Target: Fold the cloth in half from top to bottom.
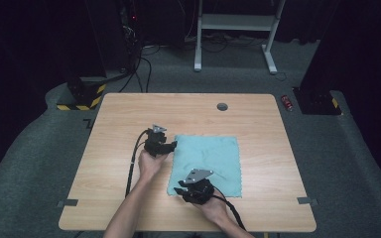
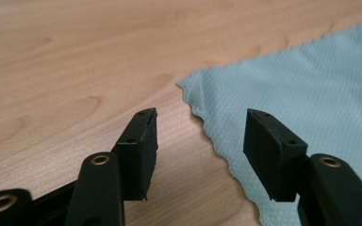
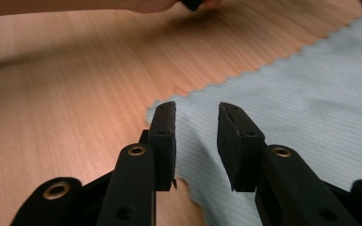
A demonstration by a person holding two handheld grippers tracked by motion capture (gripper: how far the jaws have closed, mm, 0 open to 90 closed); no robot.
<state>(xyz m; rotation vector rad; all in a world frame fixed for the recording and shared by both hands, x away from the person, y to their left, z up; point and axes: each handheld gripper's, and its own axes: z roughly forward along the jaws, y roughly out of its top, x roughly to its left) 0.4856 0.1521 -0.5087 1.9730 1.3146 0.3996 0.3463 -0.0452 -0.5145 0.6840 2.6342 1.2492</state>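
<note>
The left gripper [image 1: 171, 145] is held unclenched at the far-left corner of the teal cloth [image 1: 213, 156], presumably to pinch it. The cloth lies flat at mid-table [image 1: 129, 114], nearly square, edges aligned with the table's. The right gripper [image 1: 182, 191], jaws apart, straddles the near-left corner.
</note>
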